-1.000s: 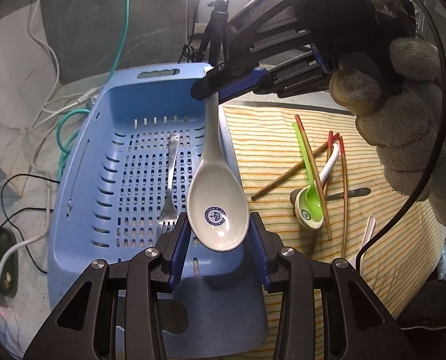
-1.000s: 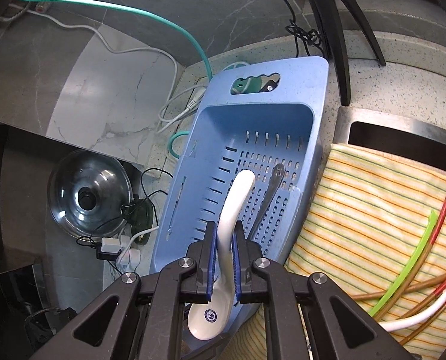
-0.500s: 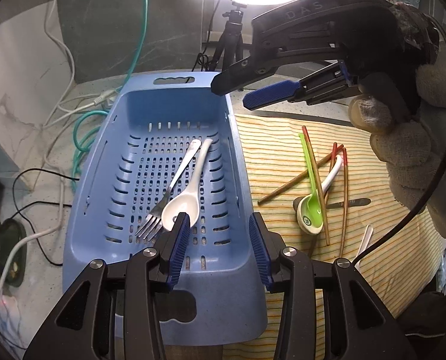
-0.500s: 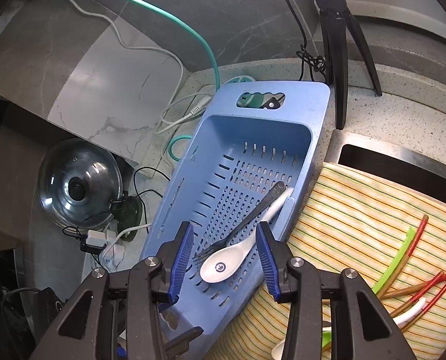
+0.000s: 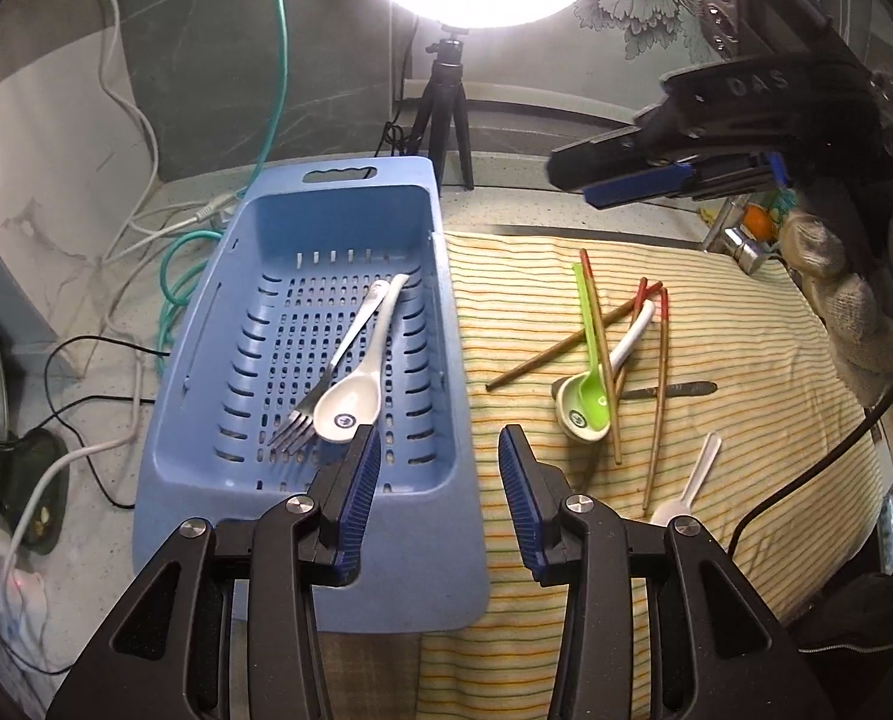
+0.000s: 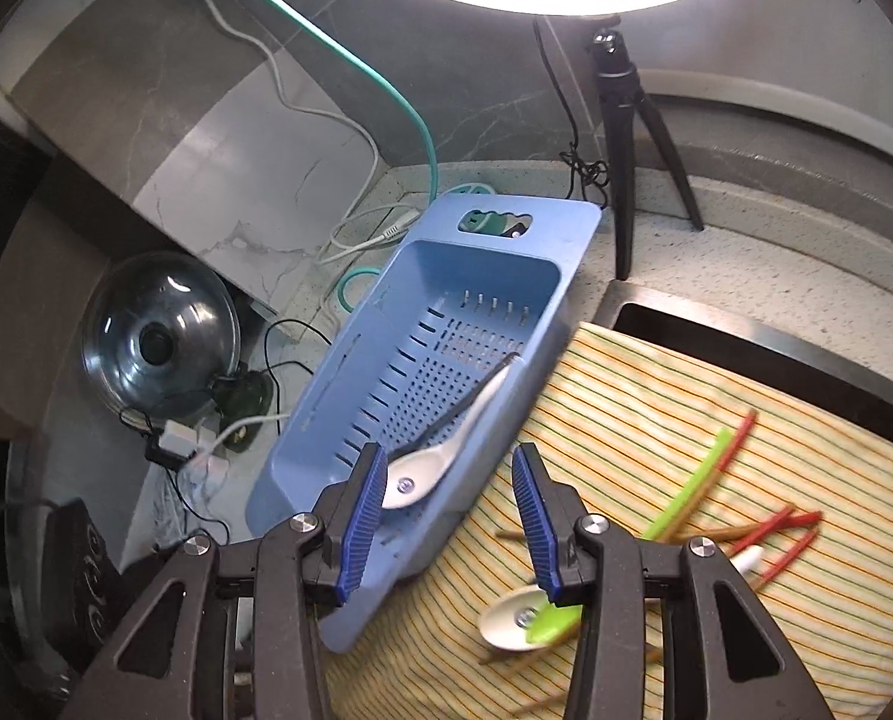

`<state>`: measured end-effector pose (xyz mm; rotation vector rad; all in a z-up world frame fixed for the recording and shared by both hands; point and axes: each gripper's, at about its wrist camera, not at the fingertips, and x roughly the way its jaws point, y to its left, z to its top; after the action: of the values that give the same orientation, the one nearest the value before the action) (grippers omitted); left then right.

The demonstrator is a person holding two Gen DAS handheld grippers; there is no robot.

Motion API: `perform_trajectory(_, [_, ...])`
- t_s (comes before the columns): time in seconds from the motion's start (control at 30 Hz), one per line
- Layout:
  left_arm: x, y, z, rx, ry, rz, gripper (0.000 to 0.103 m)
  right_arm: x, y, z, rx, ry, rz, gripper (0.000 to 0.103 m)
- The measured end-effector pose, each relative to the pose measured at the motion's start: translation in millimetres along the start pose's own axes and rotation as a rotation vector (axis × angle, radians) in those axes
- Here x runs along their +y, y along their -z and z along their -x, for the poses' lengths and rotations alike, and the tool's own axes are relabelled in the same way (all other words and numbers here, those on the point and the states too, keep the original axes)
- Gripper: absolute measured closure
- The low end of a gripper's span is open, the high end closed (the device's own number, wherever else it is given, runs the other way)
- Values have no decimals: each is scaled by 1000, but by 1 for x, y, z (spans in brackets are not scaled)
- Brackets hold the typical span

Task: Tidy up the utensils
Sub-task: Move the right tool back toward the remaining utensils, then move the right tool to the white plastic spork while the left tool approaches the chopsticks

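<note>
A blue slotted basket (image 5: 446,300) holds a metal fork (image 5: 326,378) and a white ceramic spoon (image 5: 350,402), lying side by side. My left gripper (image 5: 440,468) hovers open over the basket's near right corner with nothing between its pads. In the left wrist view my right gripper (image 5: 575,183) hangs high at the upper right, carried by a gloved hand. From its own camera the right gripper (image 6: 446,480) is open and empty above the basket (image 6: 350,384) edge, with the white spoon (image 6: 428,468) below. A green spoon (image 5: 584,396), several chopsticks (image 5: 659,384) and a small white plastic spoon (image 5: 692,480) lie on the striped cloth (image 5: 746,372).
A ring light's tripod (image 5: 446,108) stands behind the basket. Cables (image 5: 176,276) trail to the left of it. A glass pot lid (image 6: 158,342) and a power strip (image 6: 176,438) sit at the far left. A sink's edge (image 6: 746,336) runs beyond the cloth.
The right gripper has let go of the white spoon, which now lies in the basket beside the fork. That gripper has opened and lifted away to the right. The left gripper has drawn back slightly.
</note>
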<state>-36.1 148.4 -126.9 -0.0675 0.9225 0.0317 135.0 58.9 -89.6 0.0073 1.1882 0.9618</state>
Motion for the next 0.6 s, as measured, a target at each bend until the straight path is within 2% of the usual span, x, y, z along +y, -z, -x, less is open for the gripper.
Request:
perform_trajectory(0.3, [-33, 2, 1, -3, 61, -61, 64, -37, 45, 51, -86, 34, -48, 63])
perform_trajectory(0.4, [-47, 3, -2, 5, 87, -92, 63, -53, 61, 62, -82, 51, -101, 63])
perform_trajectory(0.53, [-65, 3, -9, 24, 122, -139, 64, -72, 85, 69, -71, 116, -166, 63])
perform_trajectory(0.6, [-74, 2, -14, 35, 144, -163, 63, -85, 99, 70, -59, 114, -223, 63])
